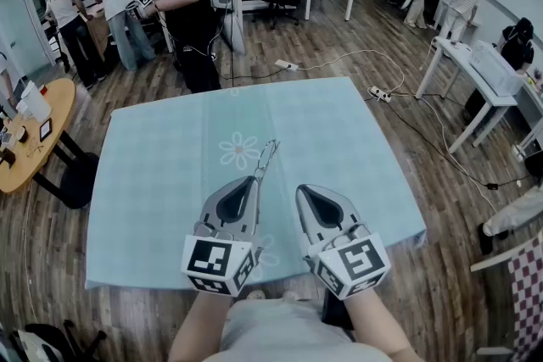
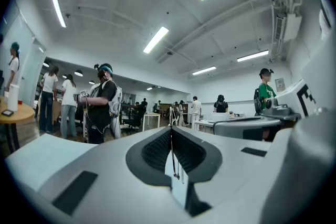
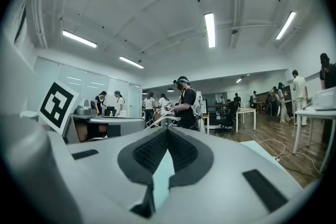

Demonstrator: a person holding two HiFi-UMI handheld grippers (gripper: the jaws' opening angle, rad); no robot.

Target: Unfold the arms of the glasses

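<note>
Thin wire-framed glasses stick out past the tip of my left gripper, above the light blue tablecloth. That gripper is shut on the glasses, and in the left gripper view a thin wire of the glasses runs between its closed pads. In the right gripper view the glasses show as pale wire just left of the jaw tips. My right gripper is beside the left one, a little to the right of the glasses. It is shut with nothing in it.
A flower print marks the cloth left of the glasses. A person with grippers stands beyond the far table edge. A round wooden table is at the left, white desks at the right, and cables lie on the floor.
</note>
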